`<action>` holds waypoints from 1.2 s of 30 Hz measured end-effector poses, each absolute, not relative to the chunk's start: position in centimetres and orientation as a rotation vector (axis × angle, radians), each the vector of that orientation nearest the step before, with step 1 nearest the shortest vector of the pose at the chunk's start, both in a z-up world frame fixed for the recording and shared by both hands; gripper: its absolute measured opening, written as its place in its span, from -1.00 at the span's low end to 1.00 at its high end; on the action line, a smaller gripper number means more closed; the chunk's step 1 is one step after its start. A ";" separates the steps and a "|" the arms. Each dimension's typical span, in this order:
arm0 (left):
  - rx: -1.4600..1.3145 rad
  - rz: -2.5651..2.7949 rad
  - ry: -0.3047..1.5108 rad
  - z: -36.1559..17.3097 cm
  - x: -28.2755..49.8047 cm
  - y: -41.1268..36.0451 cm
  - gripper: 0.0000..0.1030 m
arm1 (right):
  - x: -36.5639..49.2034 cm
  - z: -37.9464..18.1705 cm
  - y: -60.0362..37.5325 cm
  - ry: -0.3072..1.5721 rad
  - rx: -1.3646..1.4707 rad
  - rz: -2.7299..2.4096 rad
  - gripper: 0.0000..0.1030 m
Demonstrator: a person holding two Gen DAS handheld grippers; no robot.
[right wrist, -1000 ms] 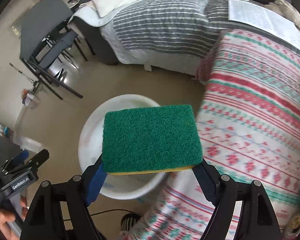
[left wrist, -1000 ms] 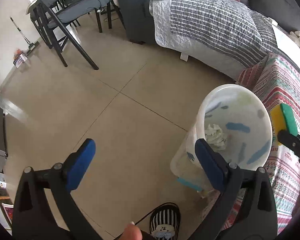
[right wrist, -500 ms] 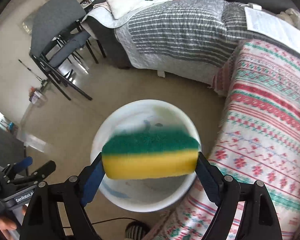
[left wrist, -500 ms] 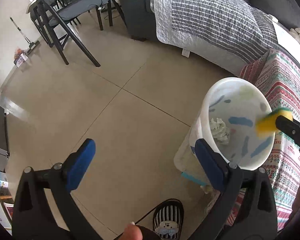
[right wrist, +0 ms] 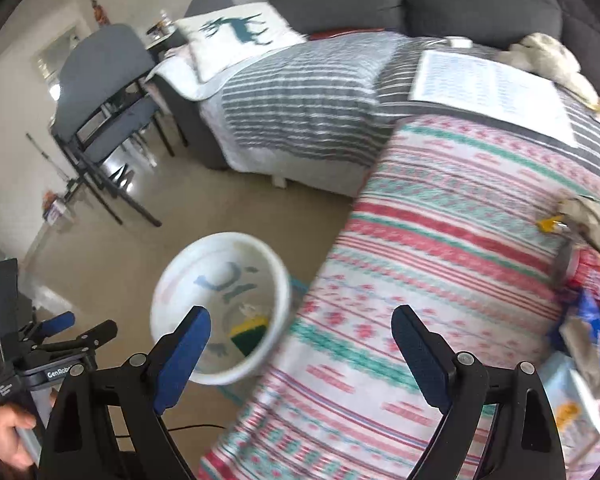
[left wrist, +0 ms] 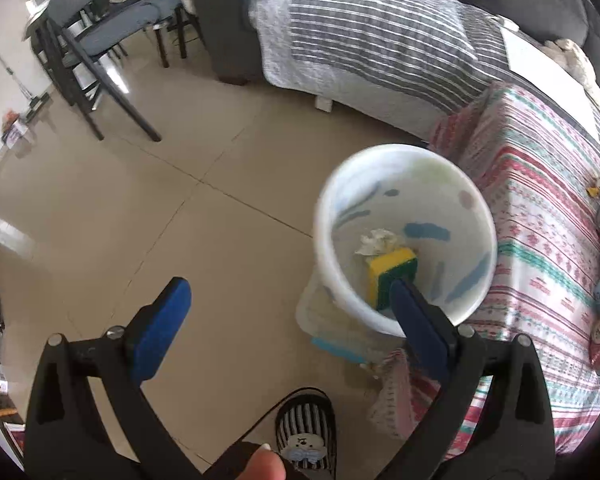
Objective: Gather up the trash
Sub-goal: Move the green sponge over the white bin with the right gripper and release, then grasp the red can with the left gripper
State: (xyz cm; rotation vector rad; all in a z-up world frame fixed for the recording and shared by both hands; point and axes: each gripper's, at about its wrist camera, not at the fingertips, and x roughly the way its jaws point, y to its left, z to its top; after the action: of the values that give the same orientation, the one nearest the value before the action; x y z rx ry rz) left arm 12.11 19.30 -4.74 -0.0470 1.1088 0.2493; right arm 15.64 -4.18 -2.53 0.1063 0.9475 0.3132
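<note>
A white waste bin (left wrist: 404, 184) (right wrist: 220, 376) with blue marks stands on the floor beside the patterned tablecloth. Inside it lie a yellow and green sponge (left wrist: 392, 268) (right wrist: 250, 330) and a crumpled tissue (left wrist: 376, 240). My right gripper (right wrist: 300, 344) hovers above the cloth's edge, its jaws opening with nothing between them. My left gripper (left wrist: 288, 312) is open and empty over the floor, its right finger (left wrist: 416, 320) overlapping the bin's near rim. More trash sits on the cloth: a red can (right wrist: 592, 276), wrappers (right wrist: 584, 216) and a blue packet (right wrist: 592, 312).
A table with a red, green and white cloth (right wrist: 440, 240) fills the right. Behind it is a grey sofa with a striped quilt (left wrist: 380, 44) and a deer pillow (right wrist: 236, 36). Dark chairs (left wrist: 96, 36) stand at the far left. A slippered foot (left wrist: 306, 428) is near the bin.
The sponge left my right gripper and dropped into the bin. The right gripper then rose and swung right over the cloth. The left gripper shifted toward the bin.
</note>
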 end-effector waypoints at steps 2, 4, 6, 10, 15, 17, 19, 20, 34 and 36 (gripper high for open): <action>-0.043 0.214 1.113 -4.7 12.4 18.1 0.93 | 15.1 -2.1 -5.9 0.946 0.099 0.281 0.81; -0.030 0.173 1.118 -4.6 12.8 16.3 0.93 | 14.5 -1.7 -8.0 0.947 0.091 0.242 0.81; -0.018 0.141 1.118 -4.5 13.2 14.6 0.93 | 13.8 -1.4 -10.3 0.950 0.091 0.198 0.81; 0.003 0.062 1.107 -3.8 13.7 11.0 0.93 | 12.0 -1.0 -16.2 0.965 0.100 0.089 0.81; 0.056 -0.051 1.101 -3.2 13.4 5.7 0.93 | 9.3 -0.9 -23.3 1.000 0.166 -0.028 0.81; 0.073 -0.106 1.105 -3.1 13.1 3.4 0.93 | 8.4 -1.3 -25.8 1.018 0.201 -0.071 0.81; 0.107 -0.164 1.106 -3.1 12.5 0.6 0.93 | 7.3 -1.7 -28.4 1.043 0.248 -0.122 0.81; 0.123 -0.183 1.106 -3.1 12.3 -0.3 0.93 | 6.8 -1.9 -29.4 1.049 0.272 -0.137 0.81; 0.240 -0.572 1.146 -4.9 8.6 -13.4 0.93 | 0.9 -2.4 -36.7 1.083 0.375 -0.256 0.81; 0.248 -0.585 1.156 -5.4 8.2 -14.5 0.93 | 0.4 -2.2 -37.0 1.080 0.378 -0.260 0.81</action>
State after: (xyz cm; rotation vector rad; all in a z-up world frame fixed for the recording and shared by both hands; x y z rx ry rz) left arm 8.21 -14.52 -5.36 0.2483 1.1559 -0.5850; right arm 0.41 -37.02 -2.23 0.3782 1.0795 -0.2603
